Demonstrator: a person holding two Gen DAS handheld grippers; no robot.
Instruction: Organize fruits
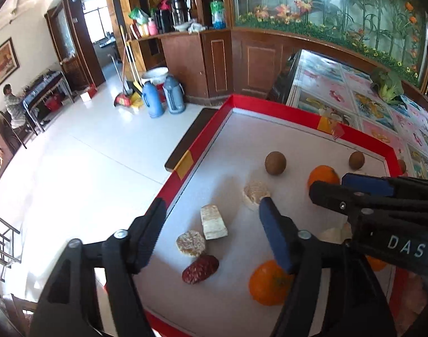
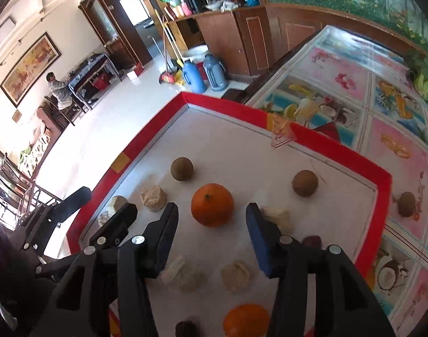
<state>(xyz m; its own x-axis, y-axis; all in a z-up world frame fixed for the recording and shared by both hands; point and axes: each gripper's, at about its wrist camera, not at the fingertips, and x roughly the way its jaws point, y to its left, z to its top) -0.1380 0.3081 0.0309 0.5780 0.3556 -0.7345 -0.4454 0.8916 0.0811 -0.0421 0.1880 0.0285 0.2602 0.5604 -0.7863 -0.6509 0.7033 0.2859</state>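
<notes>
Your left gripper (image 1: pixel 211 224) and right gripper (image 2: pixel 212 224) hover with fingers apart, empty, over the red-rimmed tray (image 2: pixel 354 156) on the counter (image 2: pixel 354 84). Your right fingers frame one orange (image 2: pixel 212 204); another orange (image 2: pixel 246 320) is cut off below. Only the right view shows a brown fruit (image 2: pixel 407 204) outside the tray.

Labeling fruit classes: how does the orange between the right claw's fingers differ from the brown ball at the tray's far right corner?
The orange is bright orange, the brown ball dull brown. The orange is larger and slightly flattened with a green stem spot on top; the brown ball is smaller, rounder and plain. Both sit loose on the white tray, ungripped.
</notes>
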